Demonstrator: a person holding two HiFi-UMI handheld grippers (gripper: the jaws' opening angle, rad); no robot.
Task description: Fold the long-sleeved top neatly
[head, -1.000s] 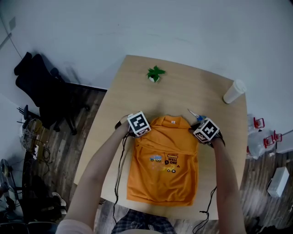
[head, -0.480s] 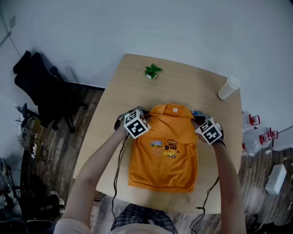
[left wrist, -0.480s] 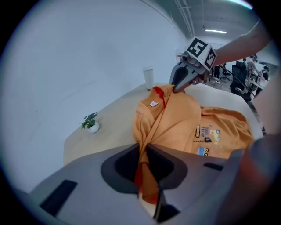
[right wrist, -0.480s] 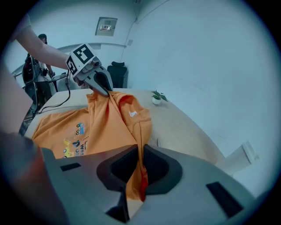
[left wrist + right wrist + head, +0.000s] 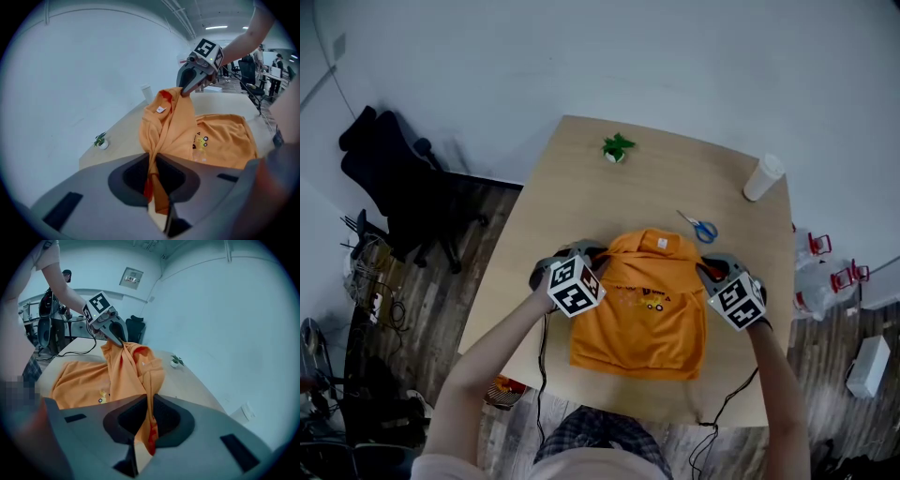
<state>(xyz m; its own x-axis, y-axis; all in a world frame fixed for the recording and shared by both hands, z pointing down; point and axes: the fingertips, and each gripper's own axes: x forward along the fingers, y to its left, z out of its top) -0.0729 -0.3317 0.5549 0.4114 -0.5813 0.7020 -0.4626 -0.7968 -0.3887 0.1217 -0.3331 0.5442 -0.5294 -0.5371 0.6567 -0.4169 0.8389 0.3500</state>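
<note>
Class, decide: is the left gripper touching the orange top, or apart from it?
Touching. The left gripper view shows the left gripper with its jaws shut on a bunched fold of the top.

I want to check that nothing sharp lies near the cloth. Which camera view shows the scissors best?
The head view: the blue-handled scissors lie in plain sight on the table, just beyond the orange top. Neither gripper view shows them; the lifted top fills their middle.
</note>
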